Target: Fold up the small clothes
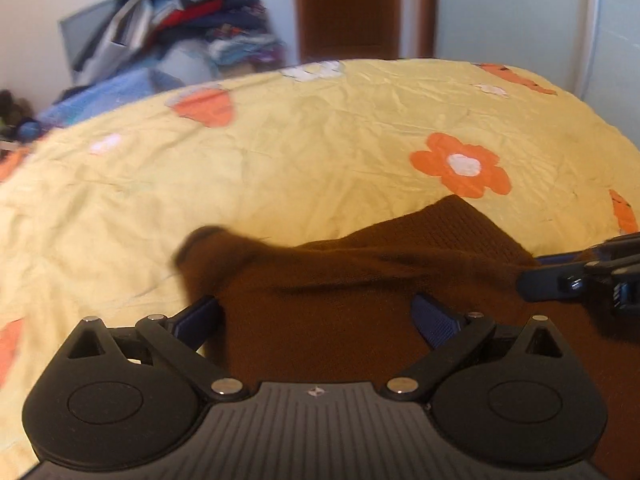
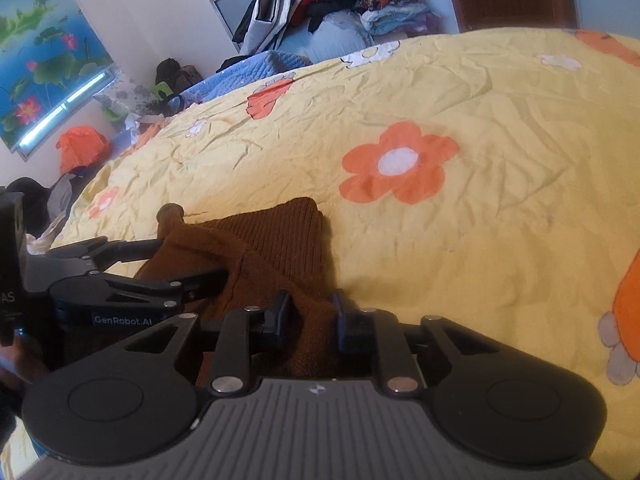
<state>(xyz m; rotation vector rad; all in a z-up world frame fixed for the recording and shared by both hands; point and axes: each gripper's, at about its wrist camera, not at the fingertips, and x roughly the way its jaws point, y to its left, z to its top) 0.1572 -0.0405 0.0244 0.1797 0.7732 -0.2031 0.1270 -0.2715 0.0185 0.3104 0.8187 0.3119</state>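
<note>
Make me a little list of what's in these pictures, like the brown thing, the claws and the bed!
garment: brown knit piece, bunched, ribbed end toward the flowers
left claw: open, fingers either side of the fabric
right claw: shut on the brown knit piece
surface: yellow bedspread with orange flowers
background: clothes pile, wooden door, lotus picture
fold: not yet done

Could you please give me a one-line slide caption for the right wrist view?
Right tool pinches a brown knit garment above the yellow flowered bedspread, left tool alongside.
</note>
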